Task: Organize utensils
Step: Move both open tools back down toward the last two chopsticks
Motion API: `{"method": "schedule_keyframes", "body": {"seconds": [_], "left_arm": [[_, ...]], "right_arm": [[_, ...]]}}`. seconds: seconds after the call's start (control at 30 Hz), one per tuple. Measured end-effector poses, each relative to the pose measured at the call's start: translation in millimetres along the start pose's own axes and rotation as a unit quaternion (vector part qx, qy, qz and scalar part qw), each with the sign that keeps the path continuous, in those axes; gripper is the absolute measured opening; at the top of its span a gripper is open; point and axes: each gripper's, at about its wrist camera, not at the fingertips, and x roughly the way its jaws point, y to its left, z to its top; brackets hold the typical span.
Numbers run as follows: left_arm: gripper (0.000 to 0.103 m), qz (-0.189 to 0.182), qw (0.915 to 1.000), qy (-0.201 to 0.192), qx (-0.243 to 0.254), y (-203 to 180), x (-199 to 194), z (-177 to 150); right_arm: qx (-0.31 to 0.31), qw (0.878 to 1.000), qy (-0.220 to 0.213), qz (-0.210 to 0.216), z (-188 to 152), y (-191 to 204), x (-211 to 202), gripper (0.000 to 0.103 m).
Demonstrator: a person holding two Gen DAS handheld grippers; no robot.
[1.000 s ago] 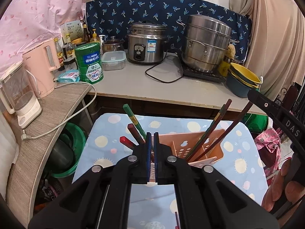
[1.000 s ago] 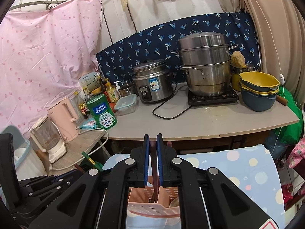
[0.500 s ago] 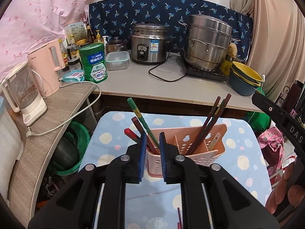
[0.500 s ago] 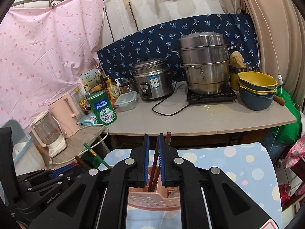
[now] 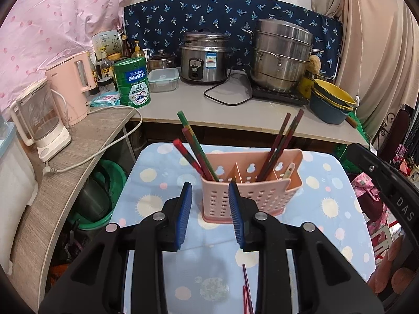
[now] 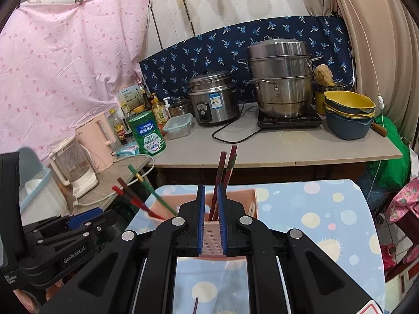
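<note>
Pink caddy (image 5: 251, 191) upright near the middle of the dotted cloth on the bench (image 5: 162, 204), so sticks dropped in lean on its walls and dividers rather than roll off. Three chopsticks (image 5: 195, 151) in the left compartment, tilted left; a darker pair (image 5: 281, 144) further right, tilted right; something pale, perhaps a spoon handle, at the far right end.

Left gripper (image 5: 209, 217) just short of the caddy's near left corner, fingers (image 5: 183, 214) opening, nothing between them: probably a release just finished.

Right gripper (image 6: 211, 219) nearly clenched, fingers (image 6: 201, 217) empty, the dark pair only seen beyond the gap.

More chopstick ends (image 5: 246, 293) on the cloth at the near edge, likely next to sort.
</note>
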Motion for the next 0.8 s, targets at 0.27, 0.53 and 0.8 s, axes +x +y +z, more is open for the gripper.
{"method": "schedule_keyframes", "body": {"seconds": [0.27,0.53,0.8], "left_arm": [[0.031,-0.003,0.9999,0.012,0.004,1.2,-21.2,-42.7],[0.034,0.005,0.9995,0.029,0.007,9.1,-37.1,-107.1],[0.038,0.010,0.9980,0.062,0.010,8.9,-42.7,-172.4]], "right_arm": [[-0.021,0.998,0.057,-0.003,-55.0,8.9,-28.1,0.016],[-0.020,0.993,0.113,-0.007,-136.6,5.8,-60.8,0.017],[-0.012,0.987,0.159,-0.003,-207.8,13.6,-81.5,0.017]]}}
